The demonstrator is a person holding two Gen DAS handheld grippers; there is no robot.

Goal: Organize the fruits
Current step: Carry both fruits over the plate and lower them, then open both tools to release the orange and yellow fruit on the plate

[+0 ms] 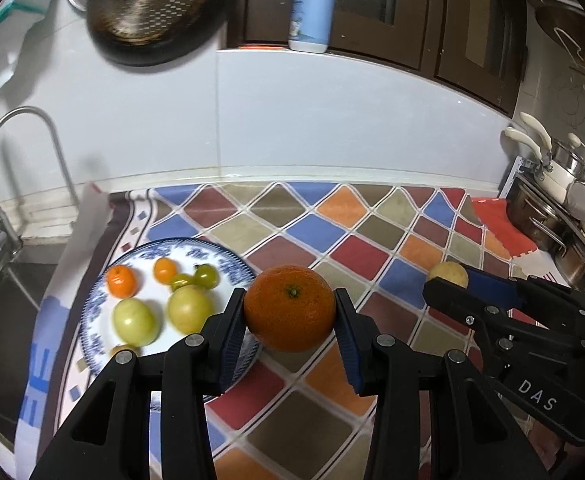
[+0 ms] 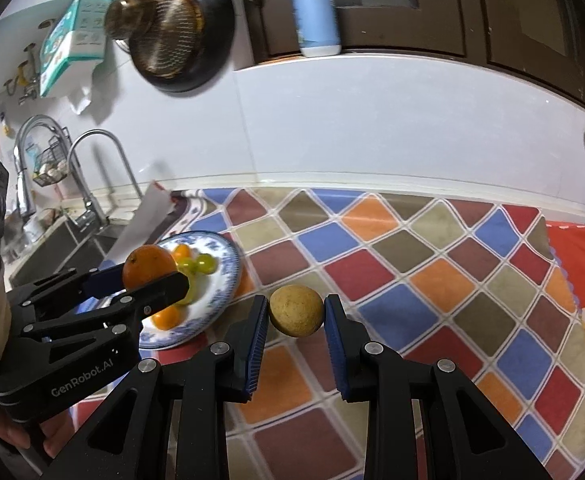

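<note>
My left gripper [image 1: 290, 312] is shut on a large orange [image 1: 290, 308] and holds it just right of a blue-and-white plate [image 1: 228, 258]. The plate holds two small oranges, two pale green fruits [image 1: 134, 320] and small green tomatoes. My right gripper [image 2: 296, 312] is shut on a yellow-brown round fruit [image 2: 296, 310] over the chequered cloth. In the right wrist view the left gripper [image 2: 150, 276] holds the orange [image 2: 148, 266] above the plate [image 2: 228, 276]. In the left wrist view the right gripper [image 1: 446, 280] shows at the right with its fruit [image 1: 448, 272].
A colourful chequered cloth [image 1: 372, 240] covers the counter. A sink with a tap [image 1: 24, 152] lies to the left. Pots [image 1: 552, 216] stand at the right. A white tiled wall, a hanging pan [image 2: 172, 32] and a bottle [image 2: 316, 12] on a ledge are behind.
</note>
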